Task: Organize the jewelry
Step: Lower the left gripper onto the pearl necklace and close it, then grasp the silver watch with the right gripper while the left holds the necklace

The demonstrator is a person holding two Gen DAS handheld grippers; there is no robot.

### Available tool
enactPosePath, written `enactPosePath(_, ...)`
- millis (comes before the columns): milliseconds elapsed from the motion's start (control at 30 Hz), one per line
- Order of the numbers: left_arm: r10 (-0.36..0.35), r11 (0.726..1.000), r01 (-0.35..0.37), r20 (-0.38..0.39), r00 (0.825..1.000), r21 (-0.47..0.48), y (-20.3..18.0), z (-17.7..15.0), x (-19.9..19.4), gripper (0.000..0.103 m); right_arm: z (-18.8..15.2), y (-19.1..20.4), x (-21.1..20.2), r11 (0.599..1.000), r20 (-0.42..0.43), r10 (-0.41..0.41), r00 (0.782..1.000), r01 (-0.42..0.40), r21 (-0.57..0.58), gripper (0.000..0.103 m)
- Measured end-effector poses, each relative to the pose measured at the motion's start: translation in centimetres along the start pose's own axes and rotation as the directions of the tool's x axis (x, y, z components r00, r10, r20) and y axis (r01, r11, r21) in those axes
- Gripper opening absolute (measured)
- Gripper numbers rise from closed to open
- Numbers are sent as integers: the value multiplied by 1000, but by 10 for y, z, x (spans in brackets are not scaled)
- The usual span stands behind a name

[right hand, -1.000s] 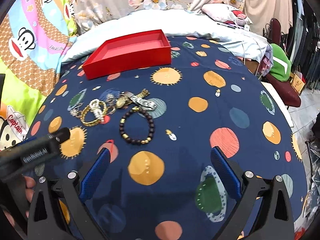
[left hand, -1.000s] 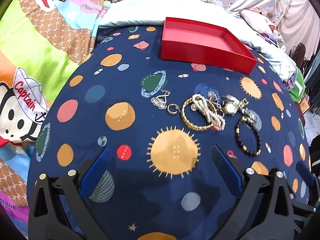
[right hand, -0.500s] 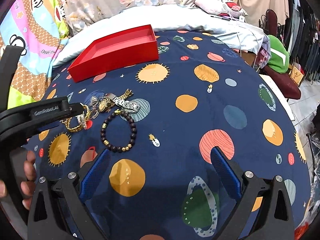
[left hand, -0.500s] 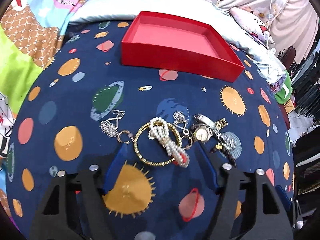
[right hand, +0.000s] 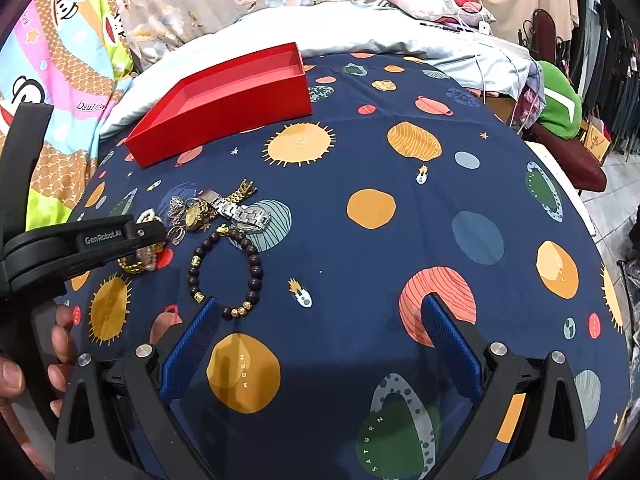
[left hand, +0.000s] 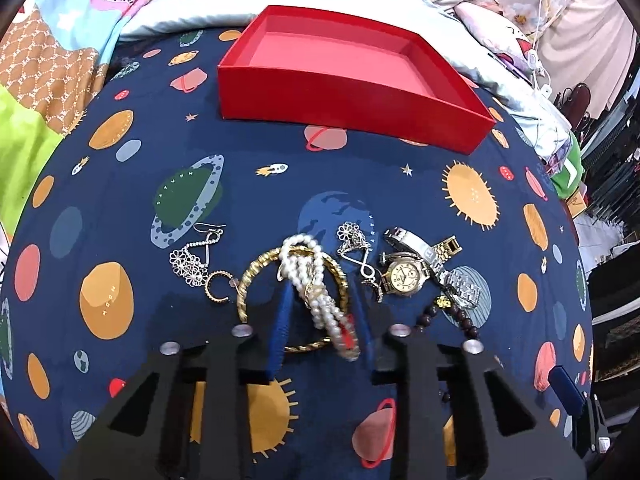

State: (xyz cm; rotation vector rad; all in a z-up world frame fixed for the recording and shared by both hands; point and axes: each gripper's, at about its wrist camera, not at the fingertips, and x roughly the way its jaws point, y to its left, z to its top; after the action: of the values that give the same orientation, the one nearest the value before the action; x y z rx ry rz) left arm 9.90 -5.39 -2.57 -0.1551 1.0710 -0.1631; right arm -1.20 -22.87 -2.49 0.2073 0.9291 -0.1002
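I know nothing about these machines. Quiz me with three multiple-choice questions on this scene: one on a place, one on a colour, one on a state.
1. Where does the dark bead bracelet lie?
A. in the box
B. on the bedspread
C. on the pillow

2. What colour is the box?
A. red
B. green
C. white

3. What are the left tongs doing?
A. hanging far from the jewelry
B. closing around the pearl bracelet
C. holding the watch

Answers:
1 B, it rests on the planet-print cloth.
2 A, walls and floor are red.
3 B, both fingers flank the pearls.
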Motion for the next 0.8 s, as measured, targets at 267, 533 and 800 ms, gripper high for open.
enactPosePath(267,-27,1000,27,18,999,-8,10,-2,-11,17,1,2,2,1000,-2,-1,1000,1,-4,98)
enactPosePath(533,-83,997,83,65,994,1,16,0,-44,13,14,14,-2,996,41,71,997,-69,-49,98)
enactPosePath(800,-75,997,77,95,993,-15,27,2,-57,13,43,33,22,979,23,169,985,-166,-120,79)
